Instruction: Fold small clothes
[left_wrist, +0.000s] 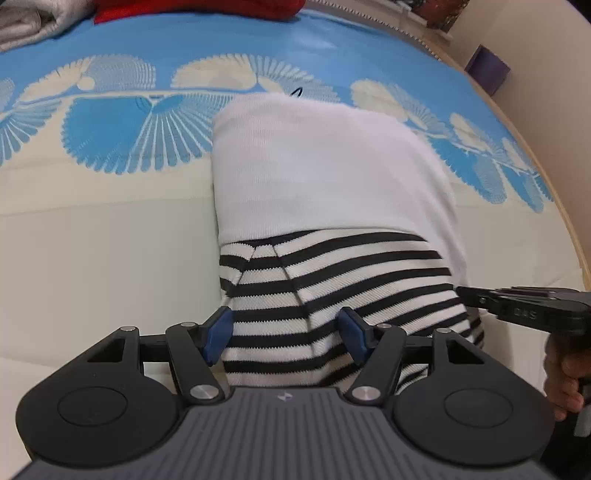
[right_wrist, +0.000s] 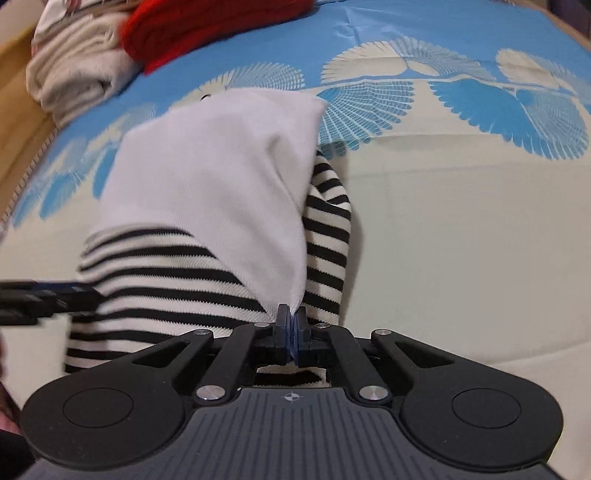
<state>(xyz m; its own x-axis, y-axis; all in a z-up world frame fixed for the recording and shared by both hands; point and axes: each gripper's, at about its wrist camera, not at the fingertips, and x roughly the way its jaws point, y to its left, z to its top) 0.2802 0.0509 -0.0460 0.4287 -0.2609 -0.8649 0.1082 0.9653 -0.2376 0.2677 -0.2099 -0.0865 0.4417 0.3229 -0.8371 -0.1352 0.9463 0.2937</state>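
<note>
Nearest, the right gripper (right_wrist: 291, 325) is pinched tight on the white flap's (right_wrist: 221, 173) lower corner. The left gripper (left_wrist: 284, 334) stands apart, pads (left_wrist: 218, 332) either side of the striped top (left_wrist: 332, 288) without pressing, so it is the free hand. The garment's long axis runs toward twelve o'clock across the bedspread (left_wrist: 110, 229). Farther off, at eleven, lie a red garment (right_wrist: 207, 26) and pale folded clothes (right_wrist: 77, 74).
</note>
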